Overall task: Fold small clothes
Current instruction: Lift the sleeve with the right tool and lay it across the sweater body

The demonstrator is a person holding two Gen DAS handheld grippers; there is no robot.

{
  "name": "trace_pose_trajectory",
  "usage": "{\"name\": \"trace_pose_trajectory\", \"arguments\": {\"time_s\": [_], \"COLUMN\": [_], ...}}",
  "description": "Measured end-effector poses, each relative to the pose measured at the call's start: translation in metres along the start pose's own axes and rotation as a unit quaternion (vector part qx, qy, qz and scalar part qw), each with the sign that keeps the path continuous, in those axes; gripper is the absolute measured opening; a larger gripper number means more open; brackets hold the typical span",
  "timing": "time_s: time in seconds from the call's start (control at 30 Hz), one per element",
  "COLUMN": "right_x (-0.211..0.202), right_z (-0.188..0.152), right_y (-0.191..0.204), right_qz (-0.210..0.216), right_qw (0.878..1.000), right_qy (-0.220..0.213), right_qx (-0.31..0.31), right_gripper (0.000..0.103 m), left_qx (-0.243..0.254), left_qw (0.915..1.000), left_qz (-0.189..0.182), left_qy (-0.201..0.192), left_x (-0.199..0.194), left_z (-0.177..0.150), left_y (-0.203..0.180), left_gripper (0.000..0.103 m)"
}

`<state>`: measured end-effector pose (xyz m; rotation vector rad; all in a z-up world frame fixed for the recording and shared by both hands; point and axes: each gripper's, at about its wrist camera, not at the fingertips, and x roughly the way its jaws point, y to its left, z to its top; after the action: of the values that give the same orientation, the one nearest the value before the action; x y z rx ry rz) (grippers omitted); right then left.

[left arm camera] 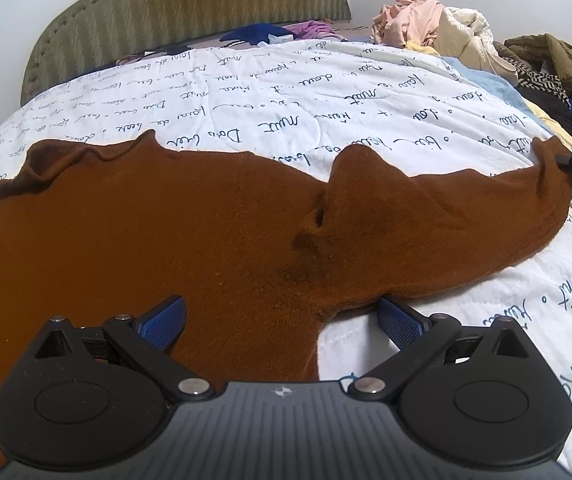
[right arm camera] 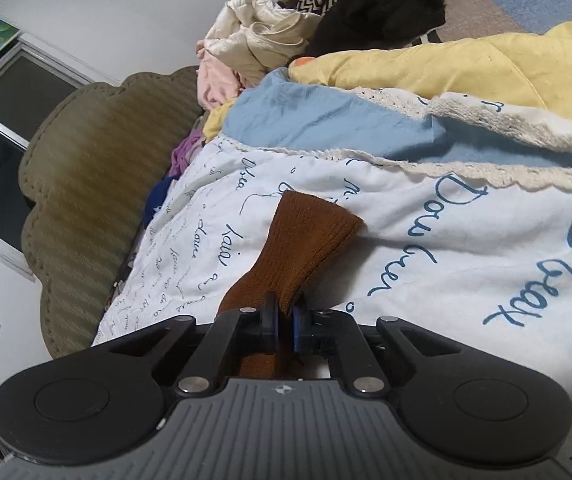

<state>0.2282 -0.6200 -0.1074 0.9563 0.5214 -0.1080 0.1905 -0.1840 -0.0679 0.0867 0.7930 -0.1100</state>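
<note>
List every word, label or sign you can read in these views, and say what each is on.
"Dou" in blue script, printed on the white quilt.
"Dou" also shows on the quilt upside down in the left wrist view.
The remaining script on the quilt is too loose or too small to read reliably.
The small emblem on each gripper body is a symbol, not text.
The brown garment carries no visible label.

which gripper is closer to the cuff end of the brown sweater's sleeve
Right. The right gripper has its jaws shut on the sleeve just behind the cuff. The left gripper sits open over the brown sweater, far from the cuff.
</note>
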Motion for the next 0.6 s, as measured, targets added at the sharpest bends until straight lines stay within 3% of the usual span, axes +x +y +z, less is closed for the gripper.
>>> {"name": "trace_pose_trajectory", "arguments": {"time_s": [0.33, 0.6], "right_x": [-0.026, -0.055], "right_z": [-0.010, -0.028], "right_y": [0.030, 0.088], "right_qz": [0.089, 0.179], "right_qw": [0.995, 0.982], "right_qy": [-0.026, -0.025], "right_qx": [-0.025, -0.052], "right_gripper": [0.011, 0.011], "left_qx": [-0.023, -0.013], "left_qw": [0.9996, 0.9994], "left_qz": [0.012, -0.024], "left_qy": [-0.005, -0.023], "left_x": [-0.009, -0.023], "left_z": [0.000, -0.002], "left_y": [0.029, 0.026], "left_gripper": [0.103, 0.103]}}
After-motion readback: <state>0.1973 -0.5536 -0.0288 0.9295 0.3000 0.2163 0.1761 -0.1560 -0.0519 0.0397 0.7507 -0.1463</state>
